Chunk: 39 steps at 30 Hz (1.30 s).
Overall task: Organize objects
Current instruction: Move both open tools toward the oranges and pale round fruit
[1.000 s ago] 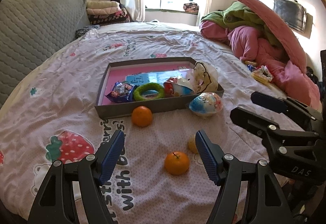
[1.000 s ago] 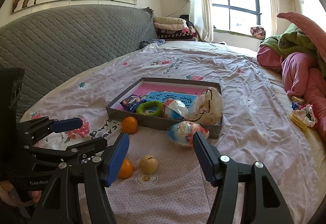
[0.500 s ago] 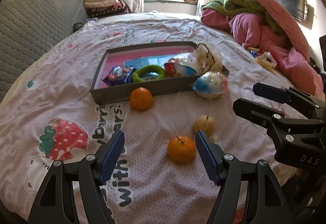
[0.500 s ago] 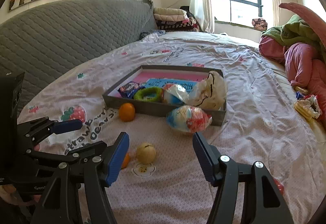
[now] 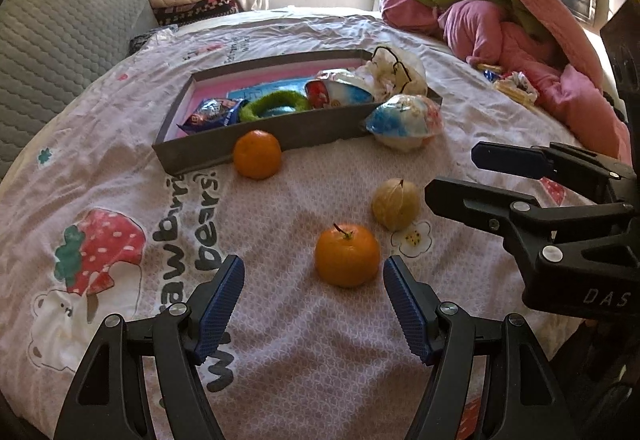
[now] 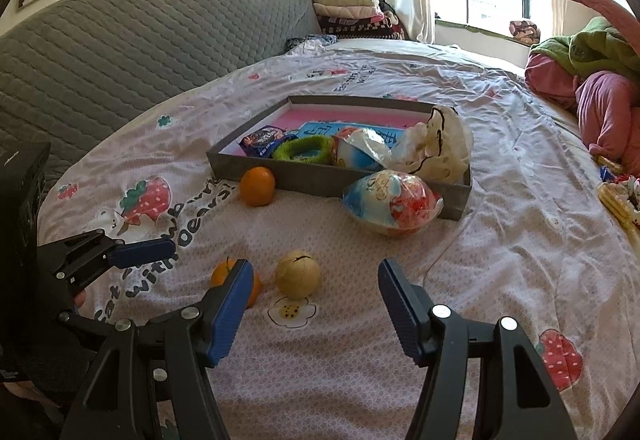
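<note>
Meanwhile, both claws are hanging spread and empty over the bed (image 5: 120, 175): the left claw (image 5: 314, 306) is facing the near orange (image 5: 346, 255), the right claw (image 6: 316, 314) the pale fruit (image 6: 298, 274) (tray (image 5: 304, 129) beyond).

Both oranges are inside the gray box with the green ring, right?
Not quite. The green ring is inside the gray box, but both oranges lie outside on the bedspread: one against the box's front wall, one nearer the left gripper. The left wrist view shows it.
</note>
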Motion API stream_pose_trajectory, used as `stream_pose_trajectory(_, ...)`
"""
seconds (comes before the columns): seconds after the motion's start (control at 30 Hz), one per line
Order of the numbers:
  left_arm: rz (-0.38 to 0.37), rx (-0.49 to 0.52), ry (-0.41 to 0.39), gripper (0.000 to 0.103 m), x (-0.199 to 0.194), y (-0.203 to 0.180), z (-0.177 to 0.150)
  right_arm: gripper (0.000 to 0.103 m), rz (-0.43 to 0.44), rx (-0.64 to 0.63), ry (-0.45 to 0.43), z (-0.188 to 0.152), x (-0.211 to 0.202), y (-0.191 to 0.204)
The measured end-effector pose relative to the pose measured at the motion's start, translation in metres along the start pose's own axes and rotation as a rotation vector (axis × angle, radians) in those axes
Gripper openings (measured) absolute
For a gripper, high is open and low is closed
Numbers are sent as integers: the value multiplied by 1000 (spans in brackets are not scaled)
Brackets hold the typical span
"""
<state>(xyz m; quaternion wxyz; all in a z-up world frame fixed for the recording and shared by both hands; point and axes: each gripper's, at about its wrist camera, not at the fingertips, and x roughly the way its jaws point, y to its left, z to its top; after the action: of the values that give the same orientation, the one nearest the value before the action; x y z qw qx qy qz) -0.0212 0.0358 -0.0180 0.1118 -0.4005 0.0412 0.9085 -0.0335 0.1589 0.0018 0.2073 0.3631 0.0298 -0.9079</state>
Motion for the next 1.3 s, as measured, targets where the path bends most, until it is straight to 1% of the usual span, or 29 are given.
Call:
stream_pose_trajectory(0.13,-6,-2,-6,74,4,1,0,65,5,-2,13,-2,7,1)
stream_pose_trajectory(0.33,-11,-5,9,74,14,2,-1,64,16,-13,46,-4,20,3)
stream_pose_trajectory(0.53,-18,2,6,74,21,0,-2,64,10,-25,74,-4,33,5)
stream_pose_trajectory(0.6,-25,1,6,74,22,1,-1,60,1,-28,84,-4,37,4)
stream_pose_trajectory(0.67,-31,3,5,74,25,1,-1,54,8,-20,104,-3,43,2)
stream_pose_trajectory(0.77,-39,9,-1,74,27,0,0,52,27,-12,115,-3,47,0)
stream_pose_trajectory(0.9,-45,2,7,74,33,2,-1,50,38,-35,125,-1,53,5)
stream_pose_trajectory(1.07,-56,-2,2,74,36,3,0,39,34,-60,124,1,58,11)
stream_pose_trajectory(1.3,-63,-10,-12,73,38,4,0,33,56,-42,115,0,58,7)
